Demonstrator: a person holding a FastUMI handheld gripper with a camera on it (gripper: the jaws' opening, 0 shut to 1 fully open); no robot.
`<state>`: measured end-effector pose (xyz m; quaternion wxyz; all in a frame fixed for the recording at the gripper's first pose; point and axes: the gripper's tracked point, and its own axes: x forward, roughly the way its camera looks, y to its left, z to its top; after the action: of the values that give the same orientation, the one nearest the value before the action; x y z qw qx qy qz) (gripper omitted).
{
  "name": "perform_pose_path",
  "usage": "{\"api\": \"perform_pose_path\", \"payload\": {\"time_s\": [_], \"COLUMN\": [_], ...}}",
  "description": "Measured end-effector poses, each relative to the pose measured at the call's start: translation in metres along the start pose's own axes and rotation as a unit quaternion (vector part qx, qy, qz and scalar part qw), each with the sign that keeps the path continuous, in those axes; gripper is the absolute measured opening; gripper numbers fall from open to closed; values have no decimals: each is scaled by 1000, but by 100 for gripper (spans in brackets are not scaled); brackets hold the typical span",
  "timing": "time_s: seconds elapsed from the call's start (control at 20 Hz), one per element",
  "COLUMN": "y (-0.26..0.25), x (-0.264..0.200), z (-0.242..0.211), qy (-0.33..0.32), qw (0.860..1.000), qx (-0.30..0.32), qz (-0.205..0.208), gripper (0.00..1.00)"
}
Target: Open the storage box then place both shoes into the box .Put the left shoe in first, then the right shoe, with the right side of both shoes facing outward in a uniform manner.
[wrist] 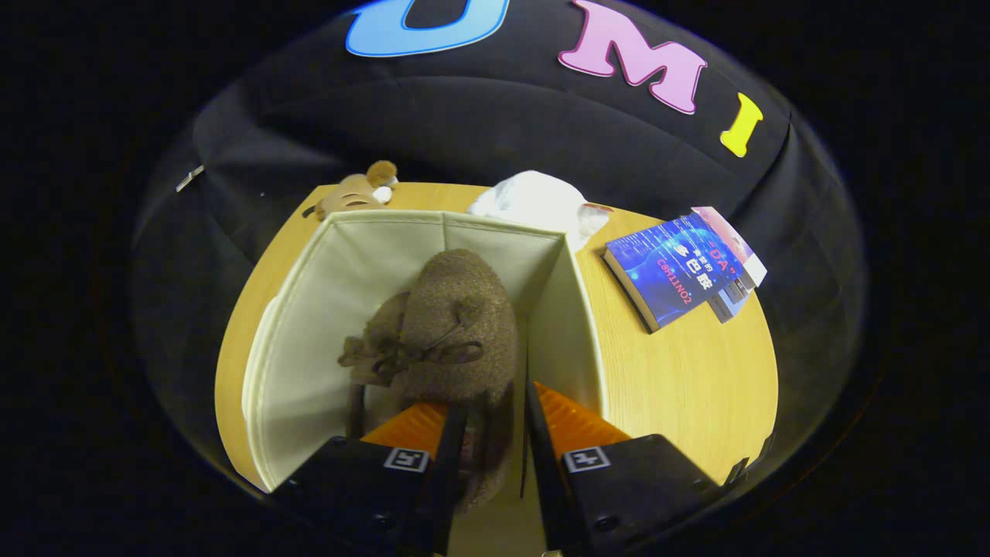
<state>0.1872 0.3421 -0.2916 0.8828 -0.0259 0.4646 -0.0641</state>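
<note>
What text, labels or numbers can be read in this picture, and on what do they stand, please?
Blue book: cover print, too blurred to quote reliably.
Square markers on the gripper: patterns, no words.
Brown shoe, gripped between the fingers, and storage box: no text.

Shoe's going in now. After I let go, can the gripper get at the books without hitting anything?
Probably yes. The gripper holds a shoe inside the box; the books lie beyond its right wall on bare table.

The tongs (487, 422) point forward toward 12 o'clock, tilted downward; the two fingers (418, 433) stand nearly parallel, pressing on the shoe (456, 325) heel between them.
</note>
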Motion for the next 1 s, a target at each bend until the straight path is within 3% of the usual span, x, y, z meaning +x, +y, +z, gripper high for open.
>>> {"api": "perform_pose_path", "payload": {"time_s": [0.1,0.3,0.65,1.0], "y": [2,3,-28,-96], "x": [-15,-49,-102,-168], "z": [3,25,52,76], "qy": [-14,-64,-145,-245], "qw": [1000,997,987,967], "qx": [-8,-17,-33,-23], "qz": [10,38,66,72], "gripper": [71,100,99,98]}}
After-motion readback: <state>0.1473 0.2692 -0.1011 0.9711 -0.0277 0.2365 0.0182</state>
